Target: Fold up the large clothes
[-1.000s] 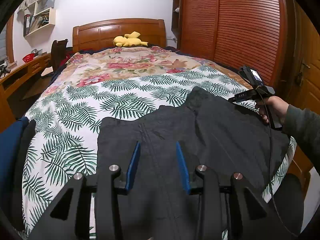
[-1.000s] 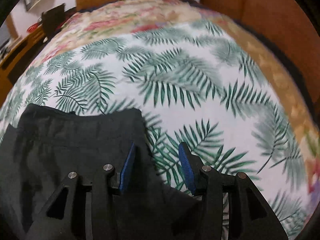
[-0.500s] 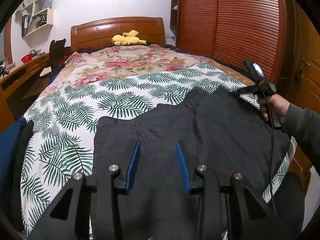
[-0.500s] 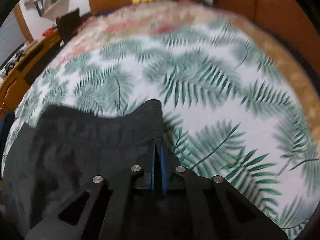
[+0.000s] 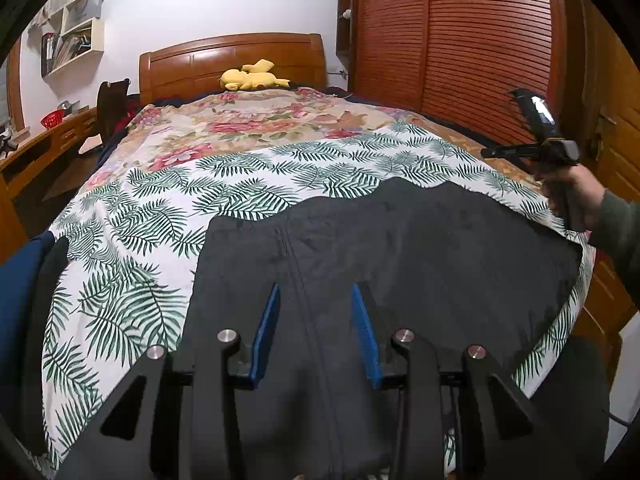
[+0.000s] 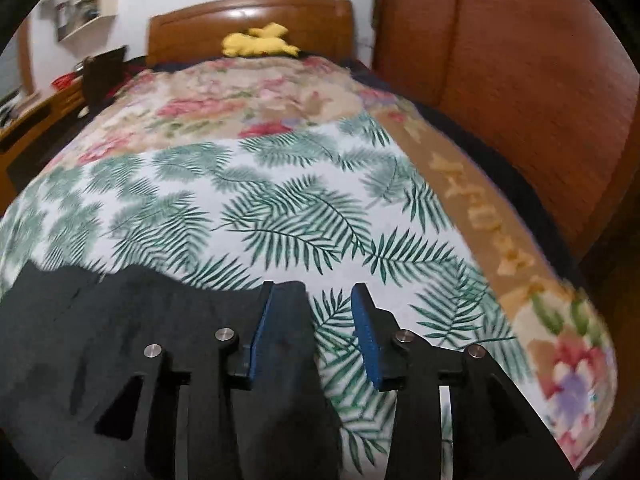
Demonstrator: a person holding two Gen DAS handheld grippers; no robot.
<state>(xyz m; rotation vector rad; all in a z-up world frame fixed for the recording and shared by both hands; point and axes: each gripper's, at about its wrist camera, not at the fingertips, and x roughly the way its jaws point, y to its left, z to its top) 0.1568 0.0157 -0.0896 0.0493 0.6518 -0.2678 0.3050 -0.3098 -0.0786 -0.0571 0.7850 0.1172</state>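
Observation:
A large dark grey garment (image 5: 400,256) with a front zipper lies spread flat on the bed's palm-leaf cover (image 5: 168,216). My left gripper (image 5: 314,292) hovers open over the garment's near part, the zipper line running under the gap. My right gripper (image 6: 312,292) is above the garment's far right corner (image 6: 160,320). Its jaws are opening, and the cloth edge lies below its left finger with no pad pressing on it. In the left wrist view the right gripper (image 5: 492,153) is raised over the bed's right edge, held by a hand (image 5: 576,192).
A yellow plush toy (image 5: 250,76) lies by the wooden headboard (image 5: 228,60). A slatted wooden wardrobe (image 5: 460,40) runs close along the bed's right side. A desk (image 5: 36,148) and a chair stand at the left. Blue cloth (image 5: 20,288) lies at the near left.
The right gripper shut on the garment's corner, drew it outwards, then opened, let go and rose. The garment now lies wider and flatter. The left gripper kept still.

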